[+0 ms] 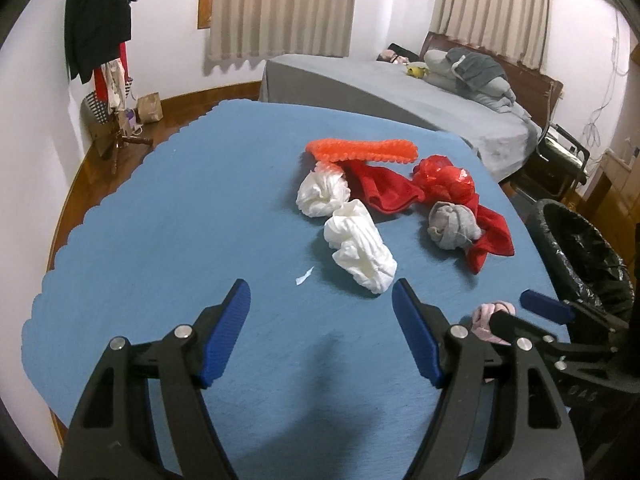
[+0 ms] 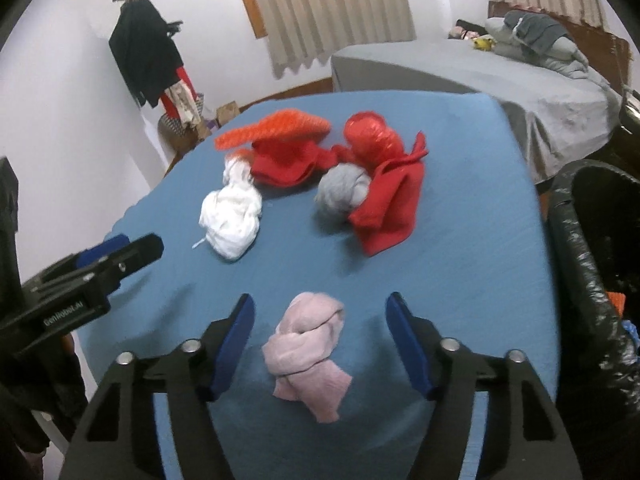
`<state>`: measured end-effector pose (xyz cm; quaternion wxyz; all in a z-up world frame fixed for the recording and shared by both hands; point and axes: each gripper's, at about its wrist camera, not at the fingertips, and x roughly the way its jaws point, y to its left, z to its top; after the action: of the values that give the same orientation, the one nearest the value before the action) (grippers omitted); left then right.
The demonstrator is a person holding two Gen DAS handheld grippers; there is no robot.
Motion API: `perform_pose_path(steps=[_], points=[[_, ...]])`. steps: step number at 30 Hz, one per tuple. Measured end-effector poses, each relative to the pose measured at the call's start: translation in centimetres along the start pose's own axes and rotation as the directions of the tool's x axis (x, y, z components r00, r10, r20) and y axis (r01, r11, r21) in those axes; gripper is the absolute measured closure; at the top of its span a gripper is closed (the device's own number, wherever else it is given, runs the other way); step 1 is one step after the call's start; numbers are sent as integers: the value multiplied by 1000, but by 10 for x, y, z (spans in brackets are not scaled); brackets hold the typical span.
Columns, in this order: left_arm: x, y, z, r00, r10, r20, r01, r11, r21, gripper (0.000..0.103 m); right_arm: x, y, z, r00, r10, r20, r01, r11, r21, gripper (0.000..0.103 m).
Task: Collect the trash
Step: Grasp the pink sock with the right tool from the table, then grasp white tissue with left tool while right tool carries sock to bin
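Observation:
My right gripper (image 2: 320, 300) is open just above the blue table (image 2: 460, 260), its blue pads either side of a knotted pink cloth (image 2: 308, 344) without touching it. My left gripper (image 1: 320, 292) is also open, with only bare tabletop between its fingers. Just ahead of it lie a crumpled white wad (image 1: 360, 248) and a small paper scrap (image 1: 304, 276). Further back sit a second white wad (image 1: 320, 194), a grey balled sock (image 1: 454, 220), red cloth (image 1: 380, 190), crinkled red plastic (image 1: 444, 178) and an orange knobbly piece (image 1: 362, 150).
A bin lined with a black bag (image 2: 592, 240) stands off the table's right edge, close to my right gripper. A grey bed (image 1: 380, 80) lies beyond the table. A coat rack with dark clothes (image 1: 100, 20) stands at the far left wall.

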<state>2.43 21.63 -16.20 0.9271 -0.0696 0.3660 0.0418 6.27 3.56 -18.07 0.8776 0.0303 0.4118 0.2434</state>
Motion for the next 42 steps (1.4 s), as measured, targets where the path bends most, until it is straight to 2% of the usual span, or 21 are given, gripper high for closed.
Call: perform_pose_path(steps=[1,3,8,21,26,28,30,35,37,38,40,41,42], points=[[0,-1,0,1000,0,0,0,1000,0,32,3,0,-1,1000,7,-10,-7,1000,1,45],[1,0,1,1000,-1,-1,1,1000,-3,32,8,1,-2,999,32,-34,-32,999,3,61],[3,1,1,1000,-2,-2,2,1000,-4,32,6,-2,-1,998,51,-29,-50,999,5,71],[16,-15,17,1000,-21,2,21,1000,-3,32,-7,-26,38,997,4,72,-8,999,48,74],[33,-21,26,1000,-25,-7,25,1000,-3,37,-4,-34,49,996,-13,86,7,998,69,74],[43,-21,30,999,-26,-18,26,1000,-6,39,-2,-37,53,996,-15,88,8,997,76,74],[54,-21,31,999,-26,-35,26,1000,-13,41,-1,-38,54,996,-16,89,9,997,74,80],[83,-23,31,994,-26,-105,24,999,-22,44,2,-38,55,996,-18,88,12,998,65,80],[89,-25,31,992,-32,-124,29,999,-24,48,4,-40,54,996,-15,82,9,998,70,80],[92,-26,31,990,-47,-134,44,999,-29,56,5,-40,52,997,-8,77,3,997,71,80],[94,-27,32,988,-69,-141,66,997,-30,66,6,-39,50,997,-3,71,-2,998,71,79],[94,-30,32,987,-75,-141,73,997,-15,73,6,-39,49,997,0,71,-5,997,72,74],[93,-32,32,987,-76,-142,76,997,-5,73,7,-39,49,998,3,68,-8,997,72,69]])
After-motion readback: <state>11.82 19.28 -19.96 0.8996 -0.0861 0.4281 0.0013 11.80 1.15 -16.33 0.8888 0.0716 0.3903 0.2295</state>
